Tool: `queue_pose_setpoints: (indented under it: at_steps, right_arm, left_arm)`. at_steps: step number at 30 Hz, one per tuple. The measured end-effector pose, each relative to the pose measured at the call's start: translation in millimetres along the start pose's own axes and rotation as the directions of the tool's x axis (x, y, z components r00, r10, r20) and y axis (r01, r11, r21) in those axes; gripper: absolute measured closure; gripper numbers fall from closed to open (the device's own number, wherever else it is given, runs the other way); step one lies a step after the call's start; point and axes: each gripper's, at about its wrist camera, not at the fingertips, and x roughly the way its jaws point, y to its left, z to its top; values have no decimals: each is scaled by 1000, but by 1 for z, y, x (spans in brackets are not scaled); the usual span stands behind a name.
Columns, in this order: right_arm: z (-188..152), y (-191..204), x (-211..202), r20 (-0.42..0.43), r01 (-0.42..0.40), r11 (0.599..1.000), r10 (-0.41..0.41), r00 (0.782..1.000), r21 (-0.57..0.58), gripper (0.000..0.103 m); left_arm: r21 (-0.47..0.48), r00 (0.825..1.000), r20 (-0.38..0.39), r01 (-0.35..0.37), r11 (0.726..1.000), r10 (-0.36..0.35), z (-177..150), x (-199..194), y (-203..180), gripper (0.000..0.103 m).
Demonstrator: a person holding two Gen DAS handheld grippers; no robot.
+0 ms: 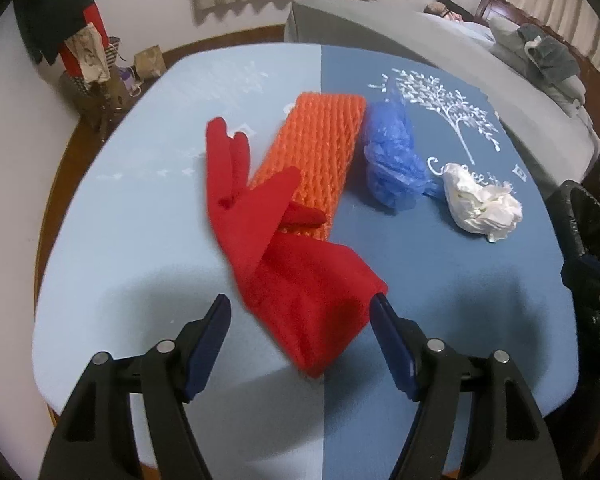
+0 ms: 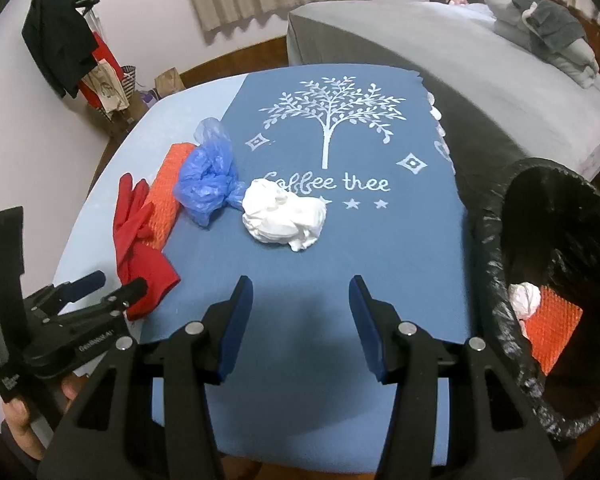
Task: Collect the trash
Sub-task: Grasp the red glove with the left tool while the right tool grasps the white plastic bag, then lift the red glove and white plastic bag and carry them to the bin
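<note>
Red fabric, a glove point(image 1: 284, 248), lies on the two-tone blue tablecloth point(image 1: 140, 240), and everything else is placed from it. Its cuff end sits between the spread blue pads of the left gripper point(image 1: 300, 312); the right pad looks to touch the cuff edge, though whether it presses is hard to tell. The jaws are released, gripping nothing. Beyond the glove, partly under its fingers, lies an orange foam net sleeve point(image 1: 320, 152). Farther to the right of that sit a crumpled blue plastic bag point(image 1: 392, 156) and then a wad of white tissue point(image 1: 480, 208), which covers part of the printed lettering.

From the right wrist camera, the right gripper point(image 2: 301, 292) hovers released over bare cloth, well to the right of the glove point(image 2: 140, 248), with the tissue point(image 2: 284, 218) ahead of it. The left gripper point(image 2: 100, 292) shows at the glove's cuff, its tips partly hidden. Far right of the glove stands a black-lined trash bin point(image 2: 496, 240), cut off by the frame, holding a white wad and an orange net piece.
</note>
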Motion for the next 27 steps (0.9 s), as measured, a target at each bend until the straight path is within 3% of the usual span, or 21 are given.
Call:
queue_pose_setpoints:
  at_steps: [8, 10, 17, 27]
  right_arm:
    - [13, 7, 24, -15, 3, 1000, -3, 1000, -9, 53]
    - [15, 7, 30, -20, 2, 1000, -2, 1000, -7, 54]
    - [24, 5, 46, -29, 0, 1000, 0, 1000, 4, 53]
    - [35, 7, 62, -35, -8, 1000, 8, 999, 8, 54]
  left_arm:
    - [-3, 999, -28, 15, 1000, -15, -1, 23, 7, 33]
    - [7, 1000, -19, 13, 1000, -13, -1, 22, 7, 37]
    - [-12, 999, -21, 49, 999, -49, 6, 22, 16, 92]
    - [-2, 997, 49, 52, 999, -52, 15, -10, 10, 95]
